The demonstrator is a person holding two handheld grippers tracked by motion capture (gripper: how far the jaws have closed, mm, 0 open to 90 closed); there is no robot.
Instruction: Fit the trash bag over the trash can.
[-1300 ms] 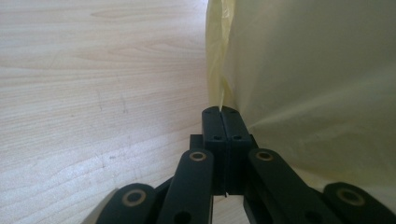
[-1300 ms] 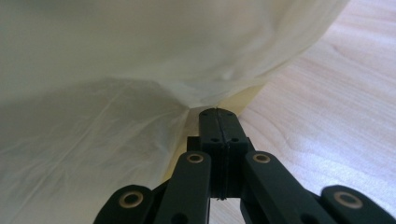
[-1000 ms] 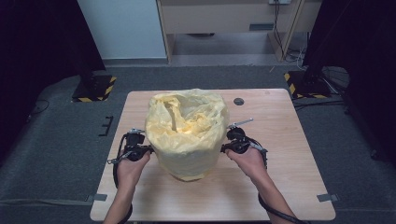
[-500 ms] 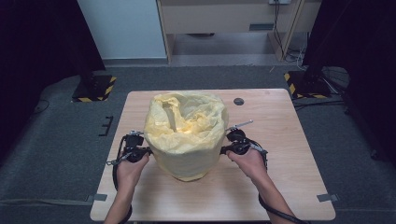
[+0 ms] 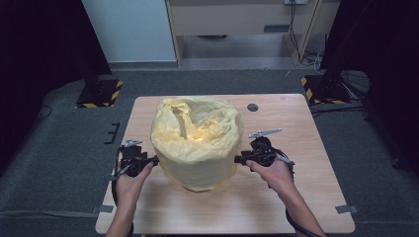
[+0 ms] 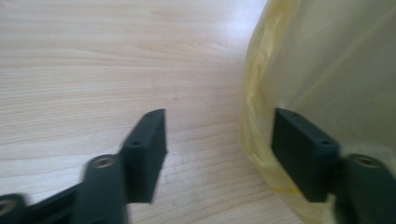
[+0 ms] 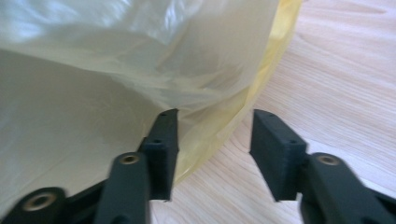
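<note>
A big yellow plastic bag stands puffed up in the middle of the wooden table, its mouth open at the top. My left gripper is at the bag's left side, low down. Its jaws have just been opening and stand open over bare wood, with the bag's wall against the right jaw. My right gripper is at the bag's right side. Its jaws have also just been opening and stand open, the bag's folded hem beside the left jaw, unpressed.
A small black round disc lies on the table behind the bag to the right. Two dark stands with yellow-and-black striped bases stand on the grey floor beyond the table. A wooden cabinet is at the back.
Both grippers, shut at the bag's sides before, have opened and drawn slightly outward from the bag. The bag stands on its own.
</note>
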